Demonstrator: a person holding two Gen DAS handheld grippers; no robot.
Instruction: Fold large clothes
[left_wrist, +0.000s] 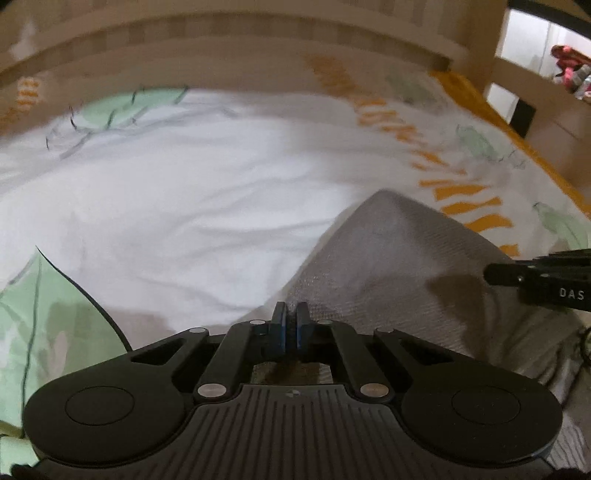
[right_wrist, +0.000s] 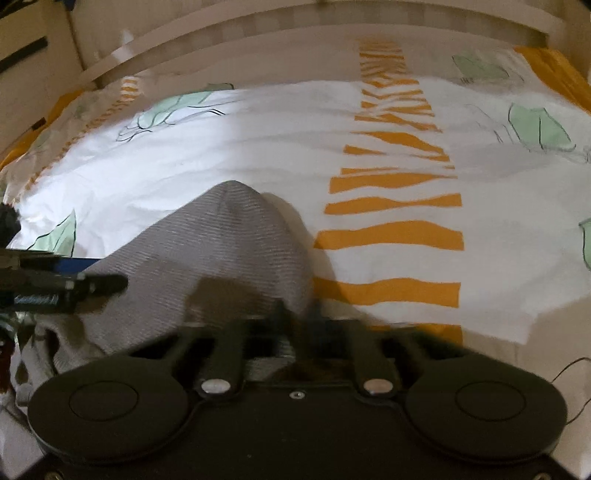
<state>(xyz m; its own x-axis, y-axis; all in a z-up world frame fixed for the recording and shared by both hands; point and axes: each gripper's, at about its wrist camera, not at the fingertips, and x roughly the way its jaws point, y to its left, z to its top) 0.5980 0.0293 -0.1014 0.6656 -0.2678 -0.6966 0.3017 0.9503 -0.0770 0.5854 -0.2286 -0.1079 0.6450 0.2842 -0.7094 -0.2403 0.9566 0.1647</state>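
Observation:
A grey ribbed garment (left_wrist: 391, 254) lies on the bed, its far end a rounded peak. In the left wrist view my left gripper (left_wrist: 290, 314) is shut, pinching the garment's near left edge. In the right wrist view the same garment (right_wrist: 221, 240) fills the lower left, and my right gripper (right_wrist: 299, 314) is blurred, with its fingers closed on the garment's near right edge. Each gripper shows at the side of the other's view: the right one (left_wrist: 535, 280) and the left one (right_wrist: 74, 286).
The bed cover (right_wrist: 258, 147) is white with orange stripes (right_wrist: 395, 232) and green leaf prints (left_wrist: 51, 306). A pale wooden bed frame (right_wrist: 295, 29) runs along the far side. A thin dark cable (right_wrist: 576, 369) lies at the right.

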